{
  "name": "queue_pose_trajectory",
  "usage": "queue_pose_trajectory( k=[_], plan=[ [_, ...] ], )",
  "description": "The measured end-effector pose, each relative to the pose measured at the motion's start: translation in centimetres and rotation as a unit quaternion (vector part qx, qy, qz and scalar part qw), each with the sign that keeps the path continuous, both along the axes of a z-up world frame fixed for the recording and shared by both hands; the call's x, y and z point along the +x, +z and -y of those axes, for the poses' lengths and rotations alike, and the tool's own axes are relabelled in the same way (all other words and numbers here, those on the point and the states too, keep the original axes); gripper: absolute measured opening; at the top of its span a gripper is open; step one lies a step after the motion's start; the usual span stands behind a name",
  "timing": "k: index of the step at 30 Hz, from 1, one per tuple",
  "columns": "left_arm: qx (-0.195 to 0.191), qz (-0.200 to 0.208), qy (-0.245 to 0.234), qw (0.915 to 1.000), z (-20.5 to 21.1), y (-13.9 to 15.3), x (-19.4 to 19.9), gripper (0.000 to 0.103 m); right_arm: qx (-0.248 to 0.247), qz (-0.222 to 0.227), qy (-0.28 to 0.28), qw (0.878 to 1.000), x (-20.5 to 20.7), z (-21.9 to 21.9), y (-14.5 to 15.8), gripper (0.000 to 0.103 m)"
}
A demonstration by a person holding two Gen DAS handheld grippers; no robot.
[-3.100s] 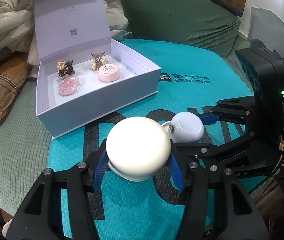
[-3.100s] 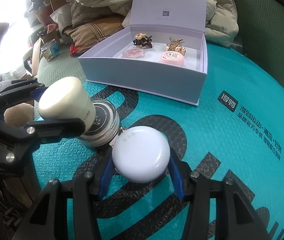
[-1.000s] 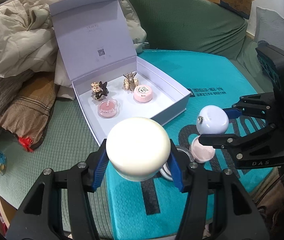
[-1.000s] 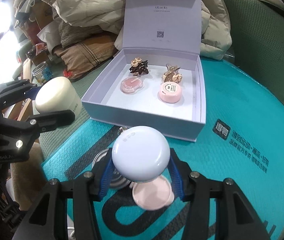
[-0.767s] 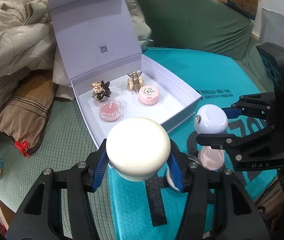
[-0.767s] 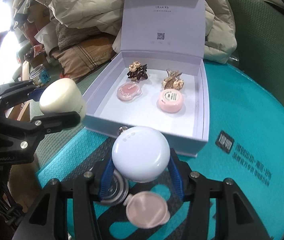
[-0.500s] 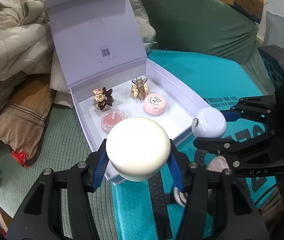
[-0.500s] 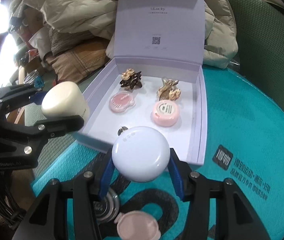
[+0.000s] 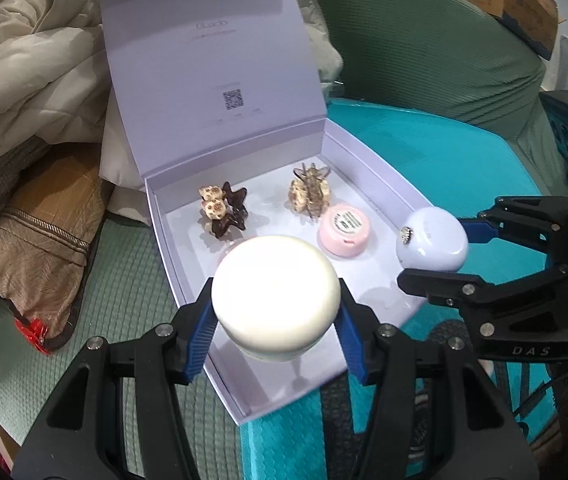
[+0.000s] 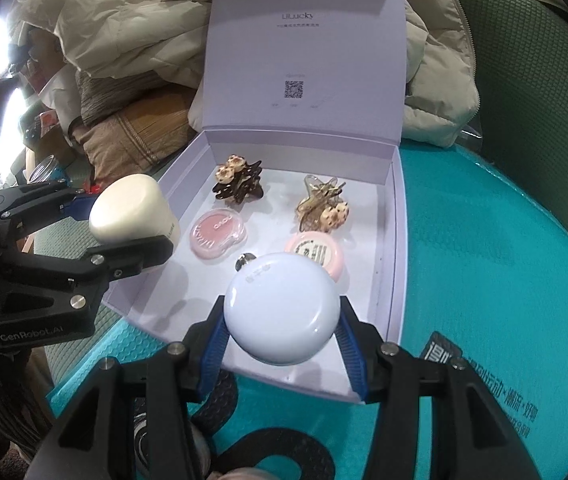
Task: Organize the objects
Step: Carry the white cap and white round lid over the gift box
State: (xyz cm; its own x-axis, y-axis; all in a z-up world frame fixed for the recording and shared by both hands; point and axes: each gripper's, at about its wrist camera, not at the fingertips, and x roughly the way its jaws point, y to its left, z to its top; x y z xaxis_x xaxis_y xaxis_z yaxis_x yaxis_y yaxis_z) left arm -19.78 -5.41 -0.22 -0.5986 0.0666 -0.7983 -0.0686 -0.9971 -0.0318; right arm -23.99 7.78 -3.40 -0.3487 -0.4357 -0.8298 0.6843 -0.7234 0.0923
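— What do you see along your left tongs?

— My left tongs are clenched on a cream lid, their blue pads pressing its two sides. The lid hangs over the near left part of an open lilac box, whose cover stands upright beyond it. Past the lid, on the box floor, lie a dark hair clip to the left and a gold hair clip to the right, with a pink tin just in front of the gold one. Off to the right my right tongs grasp a pale blue case above the box's right wall. A teal mat runs under and beyond the box, and a beige coat is heaped to the left.

— And along the right tongs?

— My right tongs are clamped on the pale blue case, held above the near end of the lilac box. Just beyond the case sits the pink tin, partly hidden by it, with a pink compact to its left. Farther back are the dark hair clip and the gold hair clip. To the left, my left tongs hold the cream lid over the box's left wall. The teal mat spreads to the right.
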Motion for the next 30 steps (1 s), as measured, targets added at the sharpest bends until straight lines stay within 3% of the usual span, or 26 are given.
queue_pose_trajectory(
  k=[10,20,30],
  plan=[
    [-0.004,0.001,0.022,0.9997,0.9,-0.8,-2.9,0.053,-0.006,-0.003,-0.012,1.0,-2.4,0.1,-0.4,0.052],
    [-0.027,0.009,0.009,0.9996,1.2,-1.9,-4.9,0.053,0.0,-0.014,-0.006,1.0,-4.0,1.7,-0.8,0.052],
    [-0.011,0.018,0.002,0.9998,1.7,-2.4,-5.4,0.053,-0.006,0.017,-0.026,0.999,-5.0,1.6,-2.4,0.052]
  ],
)
